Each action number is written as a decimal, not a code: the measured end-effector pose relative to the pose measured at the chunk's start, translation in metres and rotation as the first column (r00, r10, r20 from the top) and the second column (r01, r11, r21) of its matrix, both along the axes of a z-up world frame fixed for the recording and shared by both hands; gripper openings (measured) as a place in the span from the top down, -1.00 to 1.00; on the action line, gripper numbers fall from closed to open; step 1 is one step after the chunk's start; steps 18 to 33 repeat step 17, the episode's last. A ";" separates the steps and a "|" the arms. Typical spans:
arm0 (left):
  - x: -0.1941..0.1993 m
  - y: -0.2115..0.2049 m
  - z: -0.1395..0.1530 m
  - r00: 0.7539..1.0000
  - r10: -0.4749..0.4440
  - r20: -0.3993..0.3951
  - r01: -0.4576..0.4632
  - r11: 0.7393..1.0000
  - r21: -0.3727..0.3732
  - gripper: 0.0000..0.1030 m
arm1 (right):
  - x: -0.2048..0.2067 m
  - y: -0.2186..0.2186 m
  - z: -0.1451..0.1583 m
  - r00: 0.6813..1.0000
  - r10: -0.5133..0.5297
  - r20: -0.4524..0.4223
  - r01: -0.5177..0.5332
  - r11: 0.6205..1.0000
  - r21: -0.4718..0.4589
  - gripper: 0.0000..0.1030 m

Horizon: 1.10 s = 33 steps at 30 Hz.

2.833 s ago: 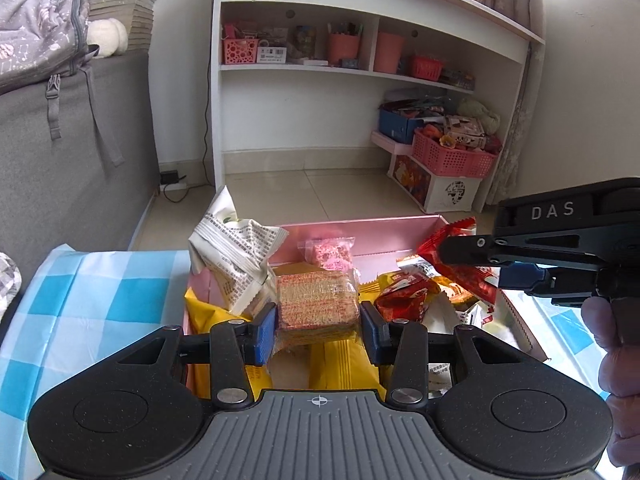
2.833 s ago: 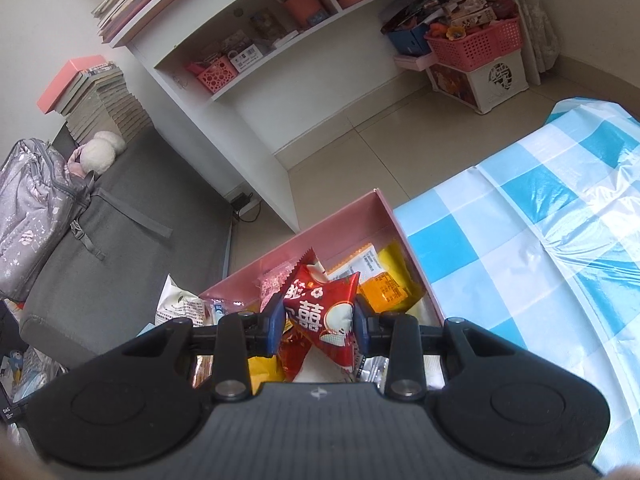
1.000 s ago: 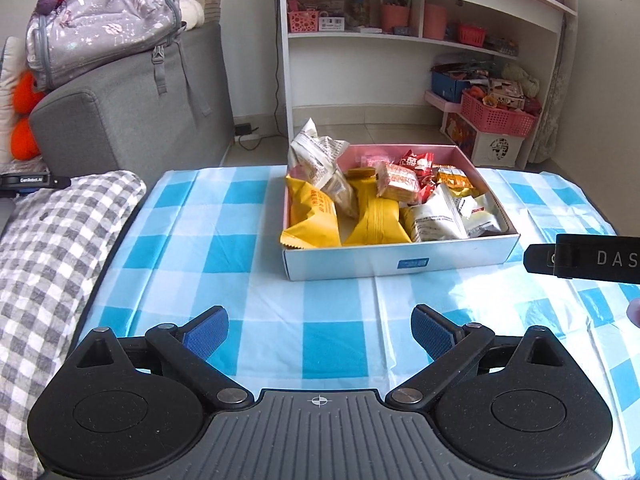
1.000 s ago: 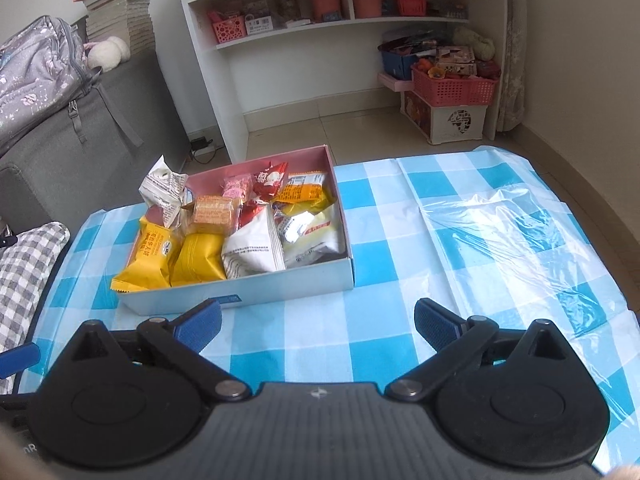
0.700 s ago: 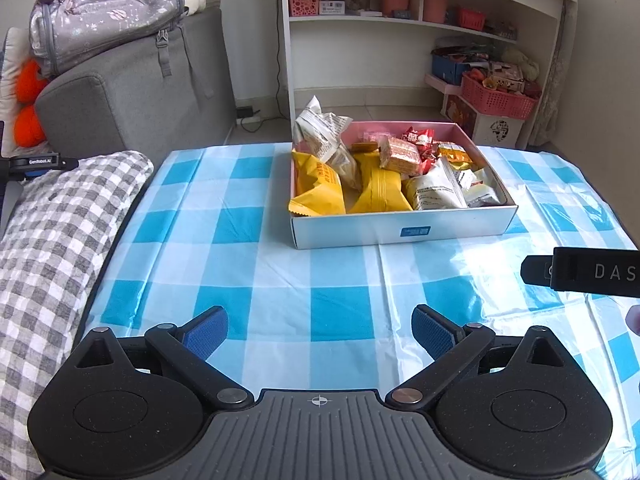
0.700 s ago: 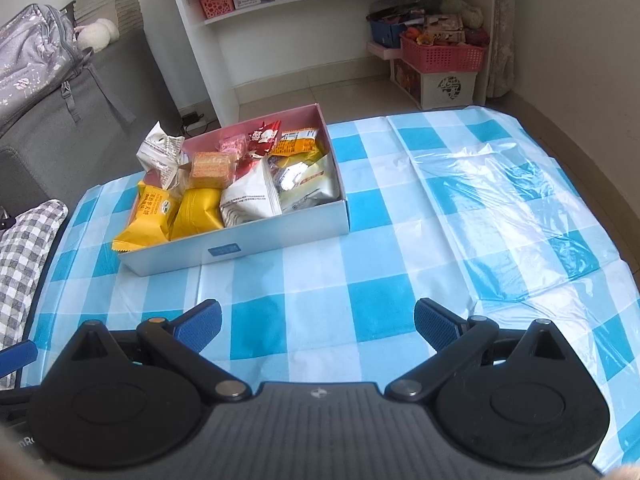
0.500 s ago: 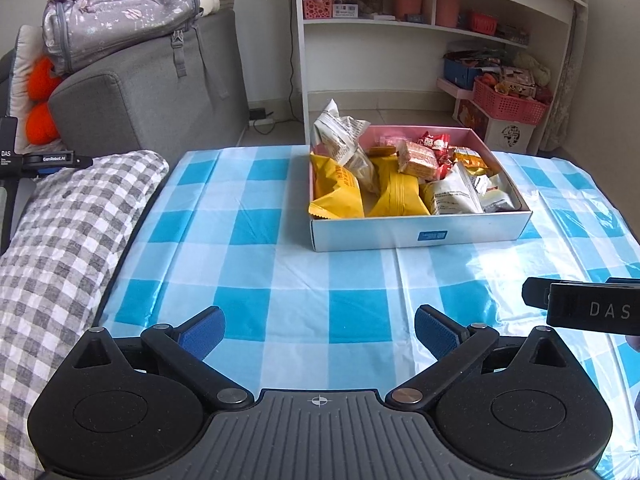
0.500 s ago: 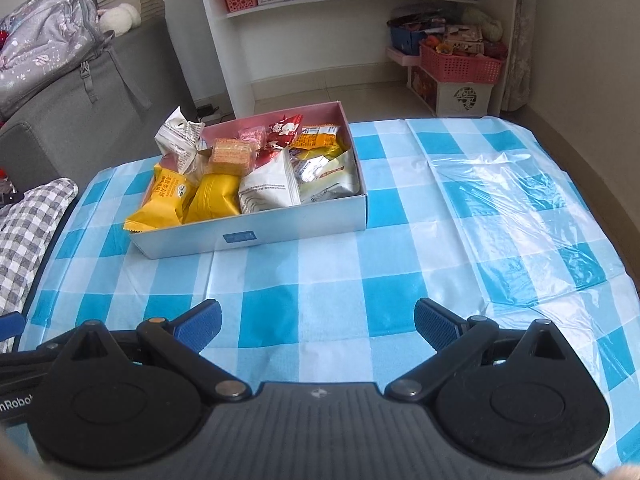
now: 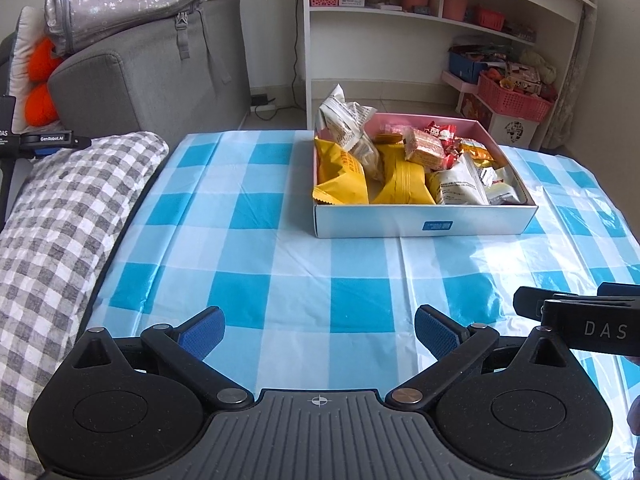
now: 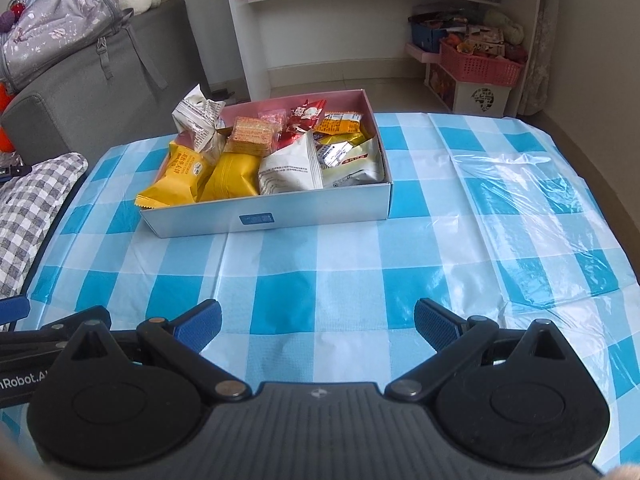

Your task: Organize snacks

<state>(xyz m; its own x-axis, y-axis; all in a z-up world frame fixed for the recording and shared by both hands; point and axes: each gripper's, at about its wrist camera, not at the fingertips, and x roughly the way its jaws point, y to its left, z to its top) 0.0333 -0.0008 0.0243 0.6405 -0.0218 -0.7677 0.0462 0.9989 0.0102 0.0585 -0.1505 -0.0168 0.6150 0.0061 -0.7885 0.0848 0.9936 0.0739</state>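
A shallow white box with a pink inside (image 9: 424, 226) (image 10: 280, 216) stands on the blue checked table. It holds several snack packs: yellow bags (image 9: 340, 170) (image 10: 236, 178), a wafer pack (image 9: 424, 148) (image 10: 254, 134), a red pack (image 10: 306, 114) and white bags (image 9: 342, 120) (image 10: 290, 170). My left gripper (image 9: 320, 330) is open and empty, low over the table's near side, well short of the box. My right gripper (image 10: 316, 326) is open and empty, beside it on the right. The right gripper's side shows in the left wrist view (image 9: 580, 322).
A grey checked cushion (image 9: 52, 232) lies at the table's left edge. A grey sofa with a backpack (image 9: 120, 8) stands behind on the left. A white shelf unit (image 9: 440, 20) and pink baskets (image 9: 514, 98) stand beyond the table.
Both grippers let go of their snacks in the box, opened, and pulled back toward the near side of the table. The wafer pack and red pack now lie in the box.
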 end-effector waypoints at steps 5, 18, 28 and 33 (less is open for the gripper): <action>-0.002 -0.002 0.000 1.000 -0.005 0.003 0.005 1.000 0.007 -0.98 | -0.002 -0.002 0.002 1.000 -0.007 0.006 0.007 1.000 -0.001 -1.00; -0.003 -0.004 0.000 1.000 -0.023 0.000 0.023 1.000 0.010 -0.98 | -0.001 0.000 0.002 1.000 -0.004 0.005 0.004 1.000 -0.001 -0.99; -0.003 -0.004 0.000 1.000 -0.023 0.000 0.023 1.000 0.010 -0.98 | -0.001 0.000 0.002 1.000 -0.004 0.005 0.004 1.000 -0.001 -0.99; -0.003 -0.004 0.000 1.000 -0.023 0.000 0.023 1.000 0.010 -0.98 | -0.001 0.000 0.002 1.000 -0.004 0.005 0.004 1.000 -0.001 -0.99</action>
